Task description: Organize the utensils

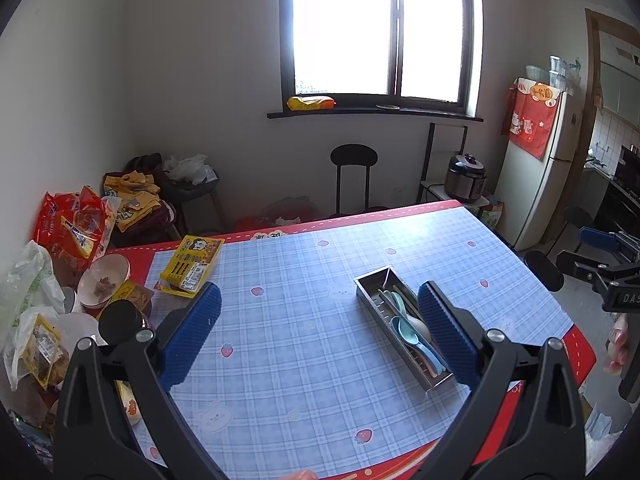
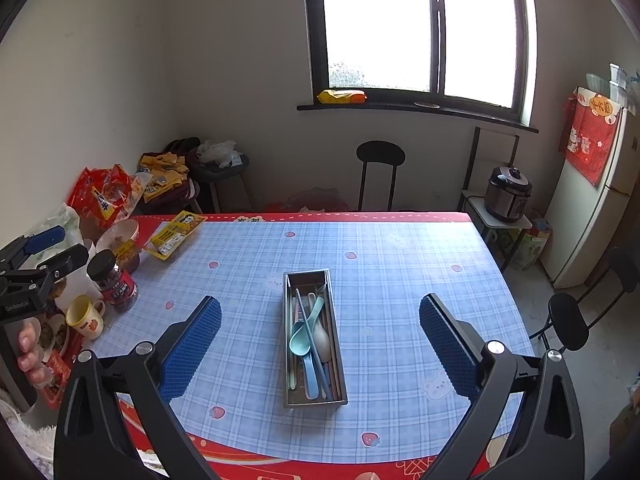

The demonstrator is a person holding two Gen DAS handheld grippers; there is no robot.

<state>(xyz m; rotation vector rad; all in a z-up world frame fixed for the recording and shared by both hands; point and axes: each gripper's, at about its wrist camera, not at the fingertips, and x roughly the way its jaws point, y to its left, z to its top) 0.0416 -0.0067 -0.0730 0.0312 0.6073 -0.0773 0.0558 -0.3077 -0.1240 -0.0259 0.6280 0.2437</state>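
A long steel utensil tray lies on the blue checked tablecloth. It holds pastel spoons and chopsticks, all lying lengthwise. My right gripper hovers open above the tray, which shows between its blue pads. My left gripper is open too, over bare cloth left of the tray, with its right pad overlapping the tray's side. Each gripper shows at the edge of the other's view, held by a hand.
The table's left side is crowded: a dark-lidded jar, a yellow mug, bowls, a yellow food packet and red snack bags. Black stools, a rice cooker and a fridge stand beyond.
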